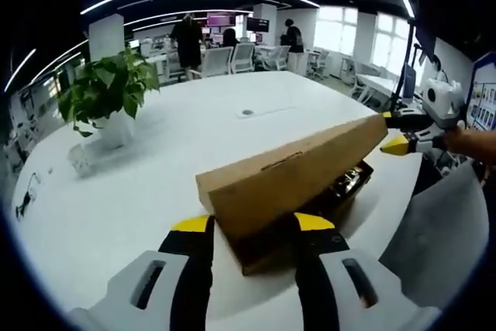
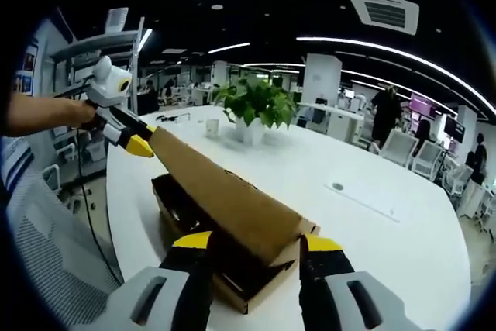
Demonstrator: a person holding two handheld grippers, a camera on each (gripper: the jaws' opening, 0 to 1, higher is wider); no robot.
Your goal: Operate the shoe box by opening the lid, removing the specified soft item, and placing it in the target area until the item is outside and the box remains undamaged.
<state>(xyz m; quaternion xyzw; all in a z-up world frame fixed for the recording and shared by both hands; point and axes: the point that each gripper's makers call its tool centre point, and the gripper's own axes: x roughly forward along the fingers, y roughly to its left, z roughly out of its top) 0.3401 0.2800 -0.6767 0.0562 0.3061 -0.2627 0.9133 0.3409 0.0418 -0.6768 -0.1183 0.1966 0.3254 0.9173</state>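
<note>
Shoe box sits on the white tabletop, its lid tilted up; left gripper and right gripper pinch opposite lid ends, presumably lifting evenly to spare the cardboard

Your shoe box sits open on the white table near its edge, a brown cardboard base with a dark inside. Its lid is raised and tilted above the base, leaving a gap where dark contents show, too unclear to identify.
</note>
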